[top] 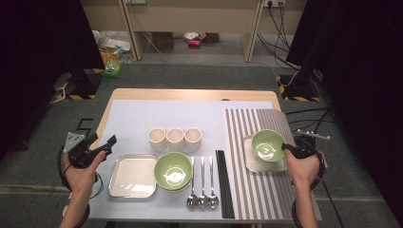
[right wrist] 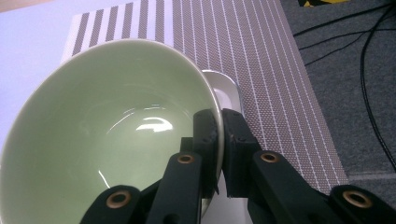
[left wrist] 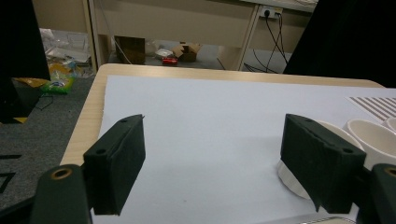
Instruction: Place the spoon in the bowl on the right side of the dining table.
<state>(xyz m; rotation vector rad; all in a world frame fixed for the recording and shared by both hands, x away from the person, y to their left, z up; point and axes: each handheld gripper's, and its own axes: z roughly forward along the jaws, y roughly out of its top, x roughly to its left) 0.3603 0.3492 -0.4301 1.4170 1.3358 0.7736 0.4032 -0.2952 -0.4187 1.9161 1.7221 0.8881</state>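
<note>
Left gripper [top: 107, 145]: it hangs over the left edge of the wooden desk with the pale blue sheet [top: 142, 118]. Its jaws stand wide apart with nothing between them. In the left gripper view [left wrist: 212, 163] only the blue sheet shows between the jaws.
Square metal tray [top: 133, 175]: it sits near the front left corner of the desk. It is empty.
Three cream cups [top: 175, 138]: they stand in a row in the middle of the desk, behind the tray, close side by side.
Stack of green bowls [top: 173, 171]: it touches the right side of the tray.
Three metal spoons [top: 202, 183]: they lie side by side just right of the stack, with the round ends toward the front edge.
Black chopsticks [top: 224, 183]: they lie just right of the spoons, along the left edge of the striped grey place mat [top: 259, 190].
Second metal tray [top: 261, 161]: it sits on the mat, near the right edge of the desk.
Green ceramic bowl [top: 267, 145]: it is on the second tray and tilted.
Right gripper [top: 287, 148]: its jaws are narrow and pinch the right rim of the green bowl. In the right gripper view [right wrist: 220, 140] one jaw is inside the bowl [right wrist: 112, 135] and one is outside.
</note>
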